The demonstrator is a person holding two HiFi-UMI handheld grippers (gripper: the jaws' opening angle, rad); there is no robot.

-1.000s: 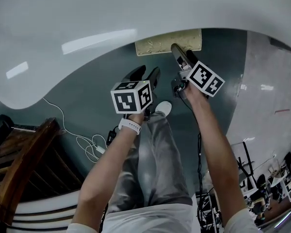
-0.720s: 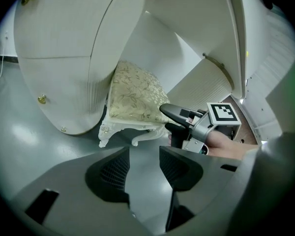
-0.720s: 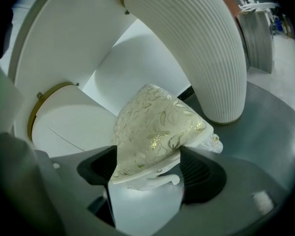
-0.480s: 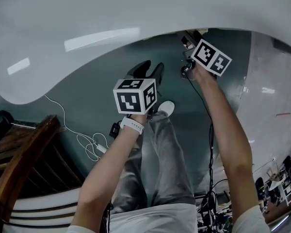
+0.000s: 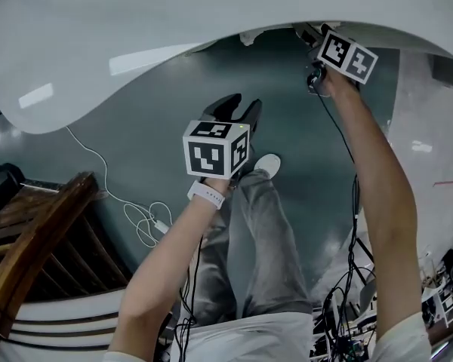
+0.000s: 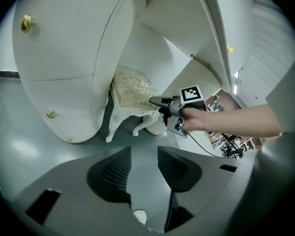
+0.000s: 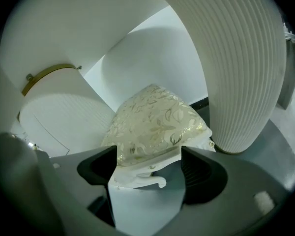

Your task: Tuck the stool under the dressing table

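Clamping the near corner of the stool's seat, the right hand-held gripper holds its jaws wide against the floral cushion and white frame at the lower middle of its own view. The left hand-held gripper hangs over the grey floor at the centre of the head view. Its jaws are apart with nothing between them, and they have just been closing. One stool shows, upright on its curved legs with the seat level and that corner pointing at the right hand-held gripper. I cannot tell which way its long axis runs. It stands under the dressing table, between the table's two ribbed pedestals.
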